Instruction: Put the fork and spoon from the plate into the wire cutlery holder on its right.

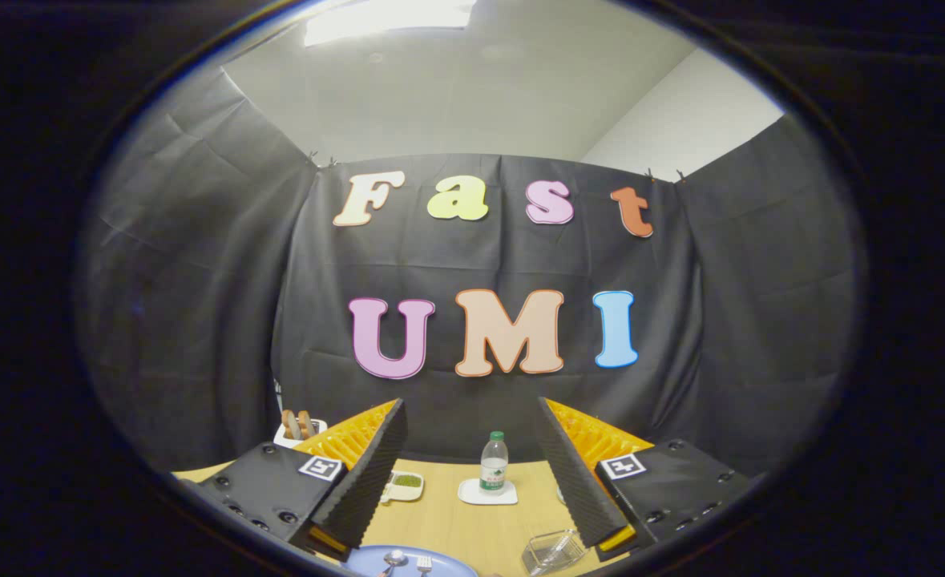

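Note:
A blue plate [448, 562] lies on the wooden table just ahead of my fingers, low between them. On it rest a spoon [393, 559] and a fork [424, 564], their heads pointing away from me. To the plate's right stands the wire cutlery holder [552, 551], close to my right finger. My gripper [472, 473] is held above the table, open wide, with nothing between its black ridged fingers [372, 473].
Beyond the fingers a plastic water bottle [493, 463] stands on a white coaster [488, 492]. A small white dish with green contents [404, 483] sits by the left finger. A white holder with brown items [299, 426] stands behind the left finger. Black cloth walls the booth.

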A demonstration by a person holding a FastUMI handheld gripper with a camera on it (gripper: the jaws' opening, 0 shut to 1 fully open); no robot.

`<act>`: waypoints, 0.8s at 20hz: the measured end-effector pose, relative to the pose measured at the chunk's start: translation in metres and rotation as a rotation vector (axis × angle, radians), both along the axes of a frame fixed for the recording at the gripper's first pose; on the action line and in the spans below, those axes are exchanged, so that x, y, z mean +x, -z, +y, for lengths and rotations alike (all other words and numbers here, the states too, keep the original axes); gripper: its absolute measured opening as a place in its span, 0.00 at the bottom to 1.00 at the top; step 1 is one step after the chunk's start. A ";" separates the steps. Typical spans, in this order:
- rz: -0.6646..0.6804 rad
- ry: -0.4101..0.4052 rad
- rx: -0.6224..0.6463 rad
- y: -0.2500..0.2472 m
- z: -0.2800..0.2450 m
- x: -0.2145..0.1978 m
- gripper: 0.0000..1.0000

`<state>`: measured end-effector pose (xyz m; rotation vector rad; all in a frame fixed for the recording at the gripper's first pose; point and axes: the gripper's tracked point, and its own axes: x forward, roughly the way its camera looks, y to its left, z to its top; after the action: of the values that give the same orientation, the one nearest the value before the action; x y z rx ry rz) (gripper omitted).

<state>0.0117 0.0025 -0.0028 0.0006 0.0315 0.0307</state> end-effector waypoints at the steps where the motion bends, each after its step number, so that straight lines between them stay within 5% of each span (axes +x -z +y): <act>1: -0.002 -0.004 0.000 -0.001 0.001 0.000 1.00; 16: 0.150 -0.096 0.008 0.049 0.022 0.006 1.00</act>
<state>0.0180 0.0241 -0.0514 0.0091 0.1815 0.1264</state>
